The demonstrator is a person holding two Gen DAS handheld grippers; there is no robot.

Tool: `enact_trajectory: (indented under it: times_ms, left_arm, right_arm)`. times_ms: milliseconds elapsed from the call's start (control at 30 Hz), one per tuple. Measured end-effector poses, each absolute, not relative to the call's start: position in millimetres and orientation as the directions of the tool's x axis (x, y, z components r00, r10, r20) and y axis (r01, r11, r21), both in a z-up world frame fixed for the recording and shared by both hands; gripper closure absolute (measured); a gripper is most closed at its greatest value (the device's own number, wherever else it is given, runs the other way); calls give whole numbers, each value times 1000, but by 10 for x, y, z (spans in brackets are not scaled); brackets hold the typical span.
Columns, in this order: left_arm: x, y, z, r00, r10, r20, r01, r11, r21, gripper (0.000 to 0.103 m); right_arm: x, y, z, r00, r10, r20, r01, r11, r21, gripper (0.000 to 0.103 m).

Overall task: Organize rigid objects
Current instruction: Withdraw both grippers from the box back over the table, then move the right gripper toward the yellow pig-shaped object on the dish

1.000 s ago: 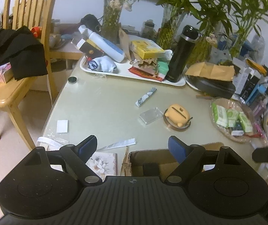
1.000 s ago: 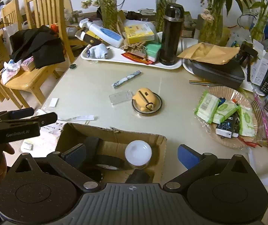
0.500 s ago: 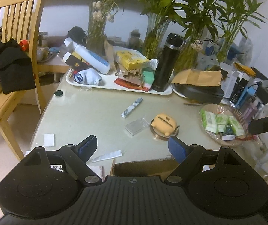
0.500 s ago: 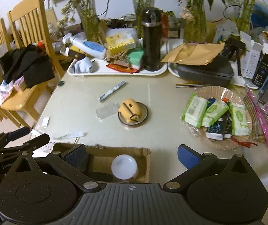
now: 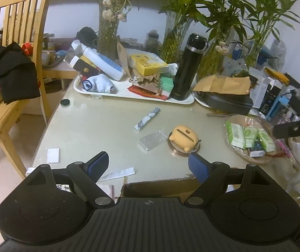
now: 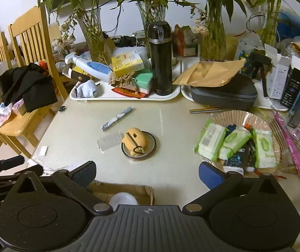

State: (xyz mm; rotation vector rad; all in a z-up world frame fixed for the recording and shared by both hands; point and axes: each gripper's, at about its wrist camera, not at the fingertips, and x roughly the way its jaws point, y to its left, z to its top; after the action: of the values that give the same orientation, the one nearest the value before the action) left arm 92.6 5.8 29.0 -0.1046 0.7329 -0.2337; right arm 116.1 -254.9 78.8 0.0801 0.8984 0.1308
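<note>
step: between picks, choosing next item | left gripper (image 5: 148, 164) and right gripper (image 6: 148, 174) spread wide, empty | next: reach far to yellow case (image 6: 134, 140), carry back to near cardboard box (image 6: 124, 191)

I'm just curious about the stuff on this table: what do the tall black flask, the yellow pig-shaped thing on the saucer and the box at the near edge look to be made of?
Tall black flask: probably painted metal; glossy, with a silvery band under the lid.
Yellow pig-shaped case: likely soft silicone; matte, rounded, with a cord loop.
Box: brown corrugated cardboard, with a torn, ragged rim.
</note>
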Motion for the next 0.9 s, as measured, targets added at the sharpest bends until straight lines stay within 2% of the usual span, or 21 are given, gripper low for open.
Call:
enact_trajectory:
  times_ms: [233, 533, 733, 900]
  left_arm:
    - [985, 60, 306, 692, -211, -690, 154, 978, -144, 20]
    - [1253, 45, 402, 698, -183, -692, 184, 980, -74, 20]
    - [1478, -39, 387, 708, -165, -687, 209, 978, -20, 20]
    - [1524, -30, 312, 672, -173, -720, 187, 981, -61, 20]
  right_arm:
    - [1345, -2468, 448, 631, 166, -758, -132, 986, 106, 0]
    - [1602, -2352, 102, 617, 217, -757, -205, 972, 112, 0]
    - [1841, -2292, -128, 579, 198, -791, -251, 966, 58, 9]
    - [1979, -2222, -241, 562, 213, -799, -315, 949, 31, 11]
